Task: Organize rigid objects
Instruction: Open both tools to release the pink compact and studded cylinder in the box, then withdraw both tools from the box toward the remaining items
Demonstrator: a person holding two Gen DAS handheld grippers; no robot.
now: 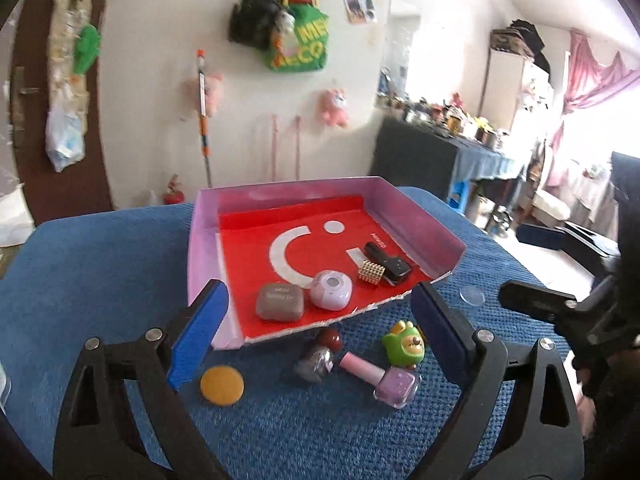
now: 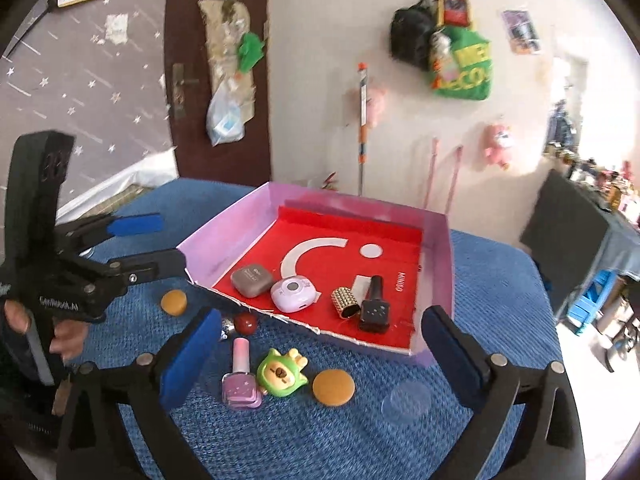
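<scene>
A red tray with pink walls (image 1: 204, 240) (image 2: 224, 232) holds a grey case (image 1: 279, 302) (image 2: 252, 280), a lilac round case (image 1: 331, 289) (image 2: 294, 294), a gold studded tube (image 1: 371, 274) (image 2: 345, 302) and a black bottle (image 1: 388, 264) (image 2: 374, 304). In front of it on the blue cloth lie a pink nail polish (image 1: 380, 376) (image 2: 240, 380), a green figurine (image 1: 403, 345) (image 2: 281, 372), a red-capped glitter bottle (image 1: 318, 354) (image 2: 240, 323) and orange discs (image 1: 222, 385) (image 2: 333, 387). My left gripper (image 1: 320, 308) (image 2: 172, 240) and right gripper (image 2: 322, 316) hover open above these, holding nothing.
A clear round lid (image 1: 472, 295) (image 2: 406, 400) lies on the blue cloth (image 1: 100, 280) right of the loose items. A second orange disc (image 2: 174, 303) sits near the tray's left corner. A hand (image 2: 64, 340) grips the left tool. Behind is a wall with hanging bags and toys.
</scene>
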